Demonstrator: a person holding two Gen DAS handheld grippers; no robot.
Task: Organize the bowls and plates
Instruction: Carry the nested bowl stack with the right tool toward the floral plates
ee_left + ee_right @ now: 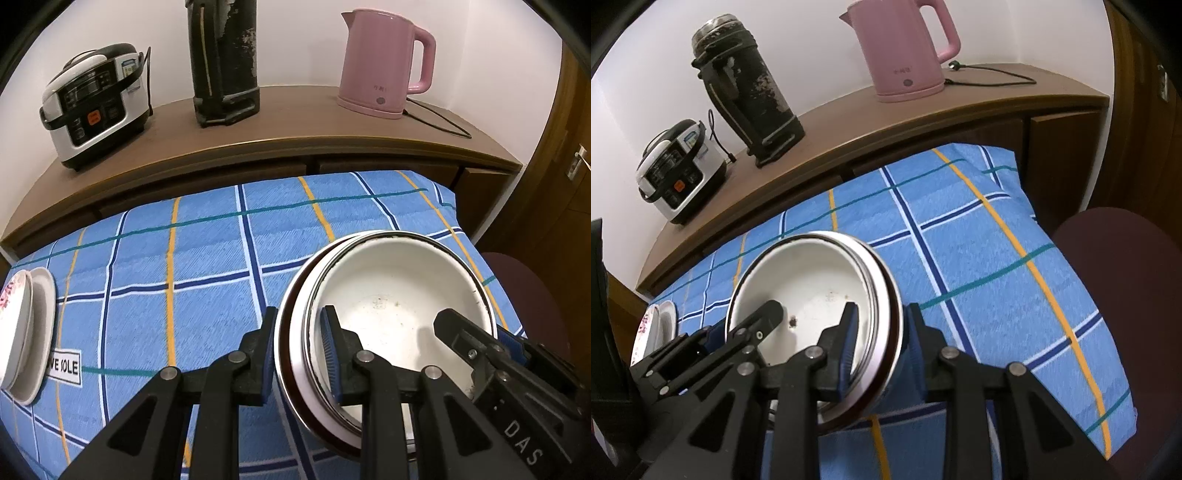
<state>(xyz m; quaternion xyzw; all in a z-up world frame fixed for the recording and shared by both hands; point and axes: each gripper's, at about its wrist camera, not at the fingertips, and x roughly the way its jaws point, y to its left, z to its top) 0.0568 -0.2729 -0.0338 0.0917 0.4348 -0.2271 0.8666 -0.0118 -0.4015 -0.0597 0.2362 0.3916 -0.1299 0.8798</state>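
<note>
Both grippers are clamped on one stack of bowls [399, 310], a white enamel bowl nested in a wider one with a dark rim. The left gripper [299, 350] pinches the rim at about 9 o'clock, one pad inside the white bowl and one outside the stack; the right gripper [877, 343] does the same at about 3 o'clock. Neither is released, and nothing else is in either grasp.

The stack sits over the blue checked tablecloth [184, 258], toward its 4 o'clock corner in the left camera's view (whether it is lifted clear of the cloth or resting on it, I cannot tell). A second pile, plates [33, 332] with a floral one on top, lies at the cloth's 9 o'clock edge, well apart. On the wooden shelf behind stand a rice cooker [92, 103], a dark flask [223, 62] and a pink kettle [384, 62].

The step looks like carrying the bowls together, probably toward the plates. To do it well, keep both grips level so the rim does not twist, and move the hands at the same pace. Thin rim edges slip easily, so avoid tilting, and set the base down flat before loosening either grip.
</note>
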